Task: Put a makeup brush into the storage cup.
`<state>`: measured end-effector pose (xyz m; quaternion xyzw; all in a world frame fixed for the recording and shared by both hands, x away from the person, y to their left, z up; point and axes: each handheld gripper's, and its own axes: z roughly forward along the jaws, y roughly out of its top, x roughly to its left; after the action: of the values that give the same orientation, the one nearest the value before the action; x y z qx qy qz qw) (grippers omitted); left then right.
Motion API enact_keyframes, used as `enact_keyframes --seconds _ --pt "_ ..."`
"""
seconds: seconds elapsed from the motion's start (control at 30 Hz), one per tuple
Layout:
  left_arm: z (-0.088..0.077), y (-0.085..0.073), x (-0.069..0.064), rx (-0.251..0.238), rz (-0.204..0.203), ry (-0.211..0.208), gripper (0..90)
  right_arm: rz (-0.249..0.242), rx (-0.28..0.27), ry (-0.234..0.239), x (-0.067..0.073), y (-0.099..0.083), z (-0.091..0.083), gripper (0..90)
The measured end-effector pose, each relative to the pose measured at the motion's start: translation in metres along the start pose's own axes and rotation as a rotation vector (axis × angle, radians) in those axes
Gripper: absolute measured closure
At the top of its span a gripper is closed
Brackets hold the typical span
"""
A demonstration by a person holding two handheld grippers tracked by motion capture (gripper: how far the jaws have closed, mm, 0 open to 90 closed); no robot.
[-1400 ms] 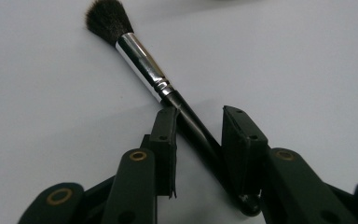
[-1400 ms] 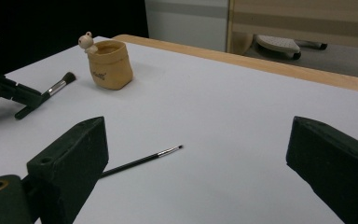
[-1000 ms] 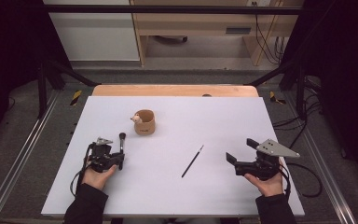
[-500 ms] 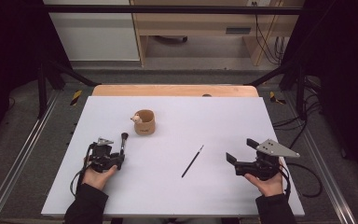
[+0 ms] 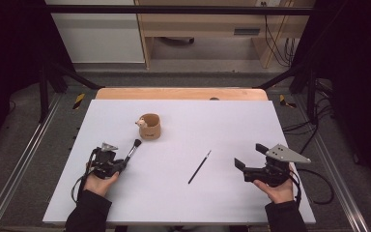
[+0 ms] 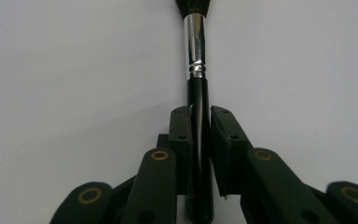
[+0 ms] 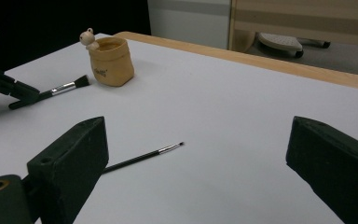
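Here, white table (image 5: 251,125): left tongs (image 5: 121,164) clamp a brush (image 5: 133,149); right tongs (image 5: 249,157) gape.

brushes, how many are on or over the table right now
2. A thick brush is clamped in the left gripper, bristles toward the cup. A thin brush lies loose mid-table. The cup's inside is partly hidden.

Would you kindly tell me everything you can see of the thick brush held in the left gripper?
The thick brush has a glossy black handle, a shiny silver ferrule and a dark, bushy head. The left gripper is shut on its handle, one jaw on each side. In the high view it points up and to the right toward the tan cup, its head short of it. Whether it touches the white table is unclear.
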<state>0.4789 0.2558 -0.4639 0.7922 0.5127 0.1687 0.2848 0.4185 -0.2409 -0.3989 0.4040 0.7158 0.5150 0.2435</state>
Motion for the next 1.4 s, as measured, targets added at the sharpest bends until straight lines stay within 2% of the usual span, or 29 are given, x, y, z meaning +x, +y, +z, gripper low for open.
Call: enact_keyframes --seconds 0.2,0.27,0.33,0.43,0.47,0.5,0.57,0.67,0.73,0.9,1.07,1.17,1.4 --pt "-0.001 0.001 -0.001 0.018 0.046 0.003 77.3 0.002 0.0 -0.002 0.0 0.0 0.0 6.1" --pt "-0.002 0.002 -0.001 0.017 0.051 0.008 66.2 0.002 -0.002 -0.002 0.0 0.0 -0.001 6.1" --pt "-0.005 0.005 -0.001 0.019 0.059 -0.005 60.2 0.003 -0.002 -0.002 0.0 0.0 0.0 6.1" --pt "-0.015 0.012 0.001 0.008 0.082 -0.017 52.9 0.002 -0.003 -0.002 -0.001 0.001 -0.001 6.1" --pt "-0.015 0.012 0.001 0.008 0.082 -0.017 50.1 0.002 -0.003 -0.002 -0.001 0.001 -0.001 6.1" --pt "-0.019 0.015 0.0 0.007 0.07 -0.047 47.8 0.002 -0.006 -0.002 -0.001 0.002 -0.002 6.1" --pt "-0.021 0.017 0.0 0.01 0.074 -0.054 42.7 0.003 -0.008 -0.002 -0.001 0.002 -0.002 6.1" --pt "-0.026 0.023 0.001 0.013 0.089 -0.052 37.5 0.003 -0.01 -0.001 -0.001 0.003 -0.003 6.1" --pt "-0.027 0.031 0.003 0.038 0.101 -0.047 35.1 0.003 -0.007 -0.002 -0.001 0.003 -0.002 6.1" --pt "-0.027 0.046 0.005 0.077 0.123 -0.033 33.4 0.006 -0.006 0.0 -0.001 0.003 -0.002 6.2" --pt "-0.019 0.056 0.003 0.129 0.152 -0.016 34.0 0.003 -0.002 0.0 -0.001 0.003 -0.002 6.2" --pt "-0.015 0.058 0.003 0.141 0.157 -0.017 35.1 0.003 -0.002 0.0 -0.001 0.003 -0.002 6.2" --pt "0.006 0.06 -0.001 0.212 0.187 -0.021 39.2 0.002 0.0 0.001 -0.002 0.002 -0.002 6.2"
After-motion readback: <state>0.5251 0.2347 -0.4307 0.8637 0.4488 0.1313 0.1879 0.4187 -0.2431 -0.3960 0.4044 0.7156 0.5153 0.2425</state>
